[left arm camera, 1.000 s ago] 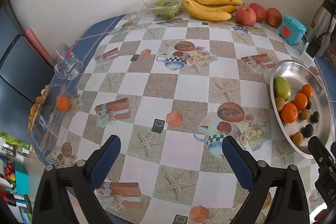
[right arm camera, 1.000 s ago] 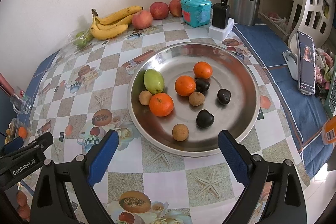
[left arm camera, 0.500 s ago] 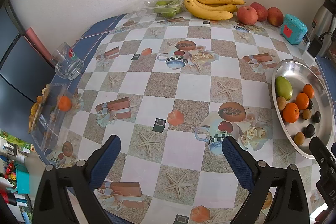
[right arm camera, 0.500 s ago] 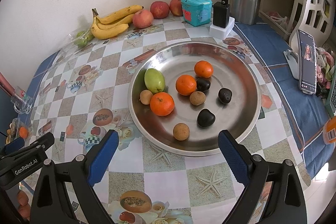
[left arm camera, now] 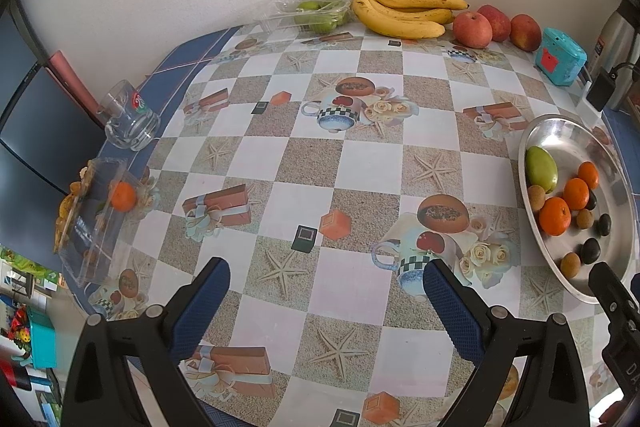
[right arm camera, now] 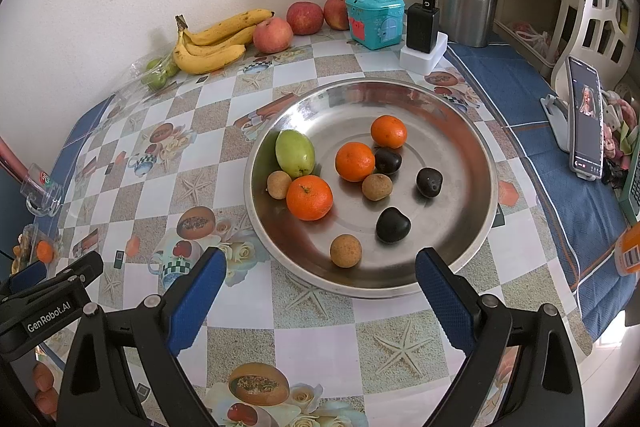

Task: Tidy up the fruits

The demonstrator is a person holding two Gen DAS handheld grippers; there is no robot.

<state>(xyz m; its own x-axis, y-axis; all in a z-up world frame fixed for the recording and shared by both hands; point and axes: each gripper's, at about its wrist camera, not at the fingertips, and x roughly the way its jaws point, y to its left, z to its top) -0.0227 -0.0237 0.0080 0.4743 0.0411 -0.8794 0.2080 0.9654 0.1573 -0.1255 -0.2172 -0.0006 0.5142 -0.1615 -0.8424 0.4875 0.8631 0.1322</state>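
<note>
- Both the left gripper (left arm camera: 324,289) and right gripper (right arm camera: 316,277), at the bottom of their frames, gape empty.
- Mid-frame, the steel tray (right arm camera: 472,227) already holds oranges, a green fruit and small fruits.
- Top of frame, bananas (right arm camera: 210,45) and apples (right arm camera: 304,17) by the wall remain unsorted.

In the left wrist view, the steel plate (left arm camera: 532,147) is running behind the right gripper's black body near the frame's right edge, so its far rim is not showing. The kettle (left arm camera: 614,39) is being clipped by the dark fisheye border there. The clear box (left arm camera: 90,223) at the table's left edge is blurring what it holds apart from one orange (left arm camera: 123,195). In the right wrist view, an orange labelled object (right arm camera: 629,251) is being cut off at the right border, too little showing to identify.
</note>
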